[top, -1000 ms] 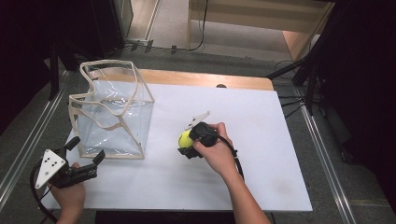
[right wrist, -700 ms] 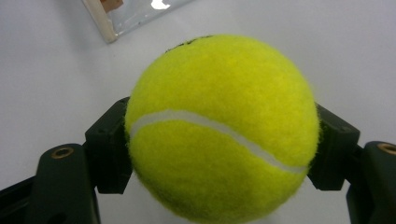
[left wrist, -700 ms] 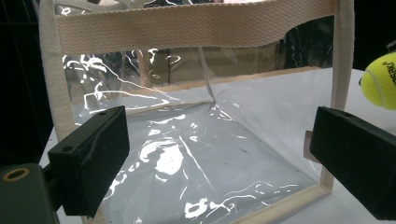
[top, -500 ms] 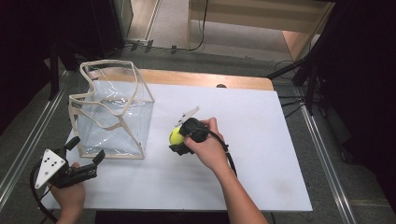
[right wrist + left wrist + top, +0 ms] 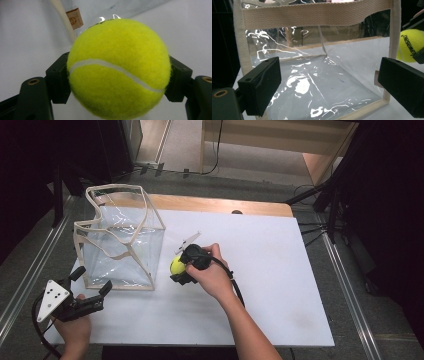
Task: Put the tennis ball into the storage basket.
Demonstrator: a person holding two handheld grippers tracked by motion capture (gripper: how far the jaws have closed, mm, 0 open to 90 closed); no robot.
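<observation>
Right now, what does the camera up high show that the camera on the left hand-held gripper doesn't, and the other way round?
High view: both hands, the right hand-held gripper, the whole white table and the floor.

Left gripper view: printed lettering on the tennis ball, the webbing strap and creases up close.

Both: the clear bag, the ball beside it, and the left hand-held gripper, jaws open.

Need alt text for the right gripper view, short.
A yellow tennis ball sits clamped between the right claw's two black jaws, close to the camera. Behind it lie the white table and the corner of a clear bag with beige trim and a small brown tag.
</observation>
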